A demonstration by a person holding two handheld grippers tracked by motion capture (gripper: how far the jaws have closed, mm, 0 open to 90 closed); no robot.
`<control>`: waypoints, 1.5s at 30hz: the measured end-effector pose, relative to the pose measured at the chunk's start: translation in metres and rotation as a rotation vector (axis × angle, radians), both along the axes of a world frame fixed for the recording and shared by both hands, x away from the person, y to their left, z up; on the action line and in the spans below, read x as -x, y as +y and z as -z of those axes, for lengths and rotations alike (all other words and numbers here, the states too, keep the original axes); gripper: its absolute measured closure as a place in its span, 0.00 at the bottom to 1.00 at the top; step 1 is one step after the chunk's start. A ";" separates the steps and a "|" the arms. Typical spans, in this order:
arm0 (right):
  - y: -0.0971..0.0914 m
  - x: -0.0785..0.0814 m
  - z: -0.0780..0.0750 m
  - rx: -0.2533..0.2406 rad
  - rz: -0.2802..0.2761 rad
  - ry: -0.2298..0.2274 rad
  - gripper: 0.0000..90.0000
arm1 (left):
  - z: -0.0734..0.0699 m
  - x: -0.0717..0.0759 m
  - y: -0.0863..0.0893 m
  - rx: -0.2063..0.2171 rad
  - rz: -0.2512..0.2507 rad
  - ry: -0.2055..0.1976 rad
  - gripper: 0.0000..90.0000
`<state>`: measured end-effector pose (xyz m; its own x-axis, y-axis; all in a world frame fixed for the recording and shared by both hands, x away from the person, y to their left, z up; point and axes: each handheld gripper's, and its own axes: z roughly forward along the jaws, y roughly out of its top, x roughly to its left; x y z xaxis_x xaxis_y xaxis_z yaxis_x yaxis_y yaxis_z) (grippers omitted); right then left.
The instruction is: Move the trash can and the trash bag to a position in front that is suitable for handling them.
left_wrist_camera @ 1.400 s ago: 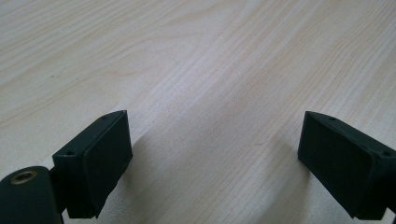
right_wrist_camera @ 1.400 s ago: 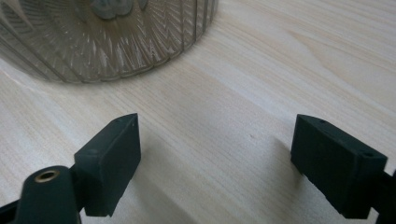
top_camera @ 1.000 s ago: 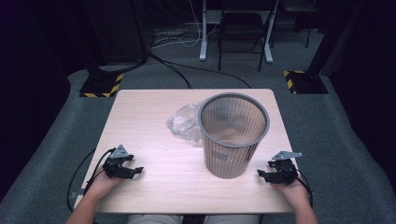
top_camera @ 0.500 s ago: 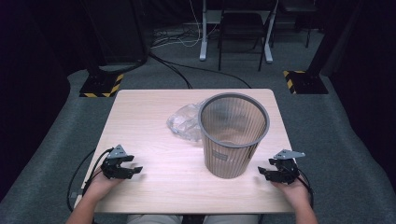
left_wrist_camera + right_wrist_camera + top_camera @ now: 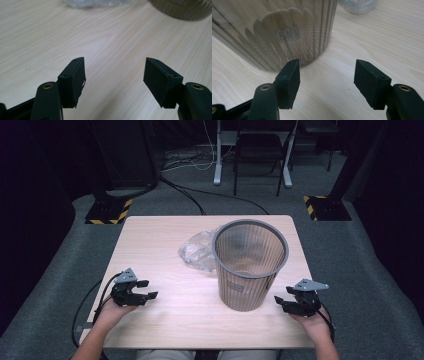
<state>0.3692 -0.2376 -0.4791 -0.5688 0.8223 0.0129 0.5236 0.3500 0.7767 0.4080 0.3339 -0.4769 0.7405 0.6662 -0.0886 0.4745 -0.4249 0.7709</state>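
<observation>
A grey mesh waste basket (image 5: 250,270) stands upright on the right half of the wooden table (image 5: 160,235). A crumpled clear plastic bag (image 5: 197,251) lies against its left side. My left gripper (image 5: 146,289) hovers near the table's front left, open, pointing right toward the basket. Its jaws have just been closing slightly with nothing between them. In the left gripper view the left gripper (image 5: 115,75) faces bare wood, with the bag (image 5: 97,2) and the basket (image 5: 182,11) far ahead. My right gripper (image 5: 284,295) is open just right of the basket's base, apart from the basket (image 5: 274,32).
The table stands on grey carpet. Chair and desk legs (image 5: 250,165) and floor cables lie beyond its far edge. Black stands with yellow-striped bases (image 5: 107,210) sit at the far left and far right. Bare wood lies between my grippers along the front edge.
Both grippers have lifted a little off the table. The basket and the bag have not moved.
</observation>
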 end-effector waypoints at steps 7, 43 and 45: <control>-0.001 0.001 0.001 -0.010 0.003 0.008 0.41 | -0.014 -0.011 -0.029 0.015 0.052 -0.018 0.36; -0.010 0.022 0.003 -0.022 0.005 0.022 0.41 | -0.036 -0.073 -0.123 0.026 0.121 -0.040 0.41; -0.012 0.024 0.003 -0.022 0.010 0.018 0.41 | -0.035 -0.078 -0.127 0.022 0.117 -0.037 0.40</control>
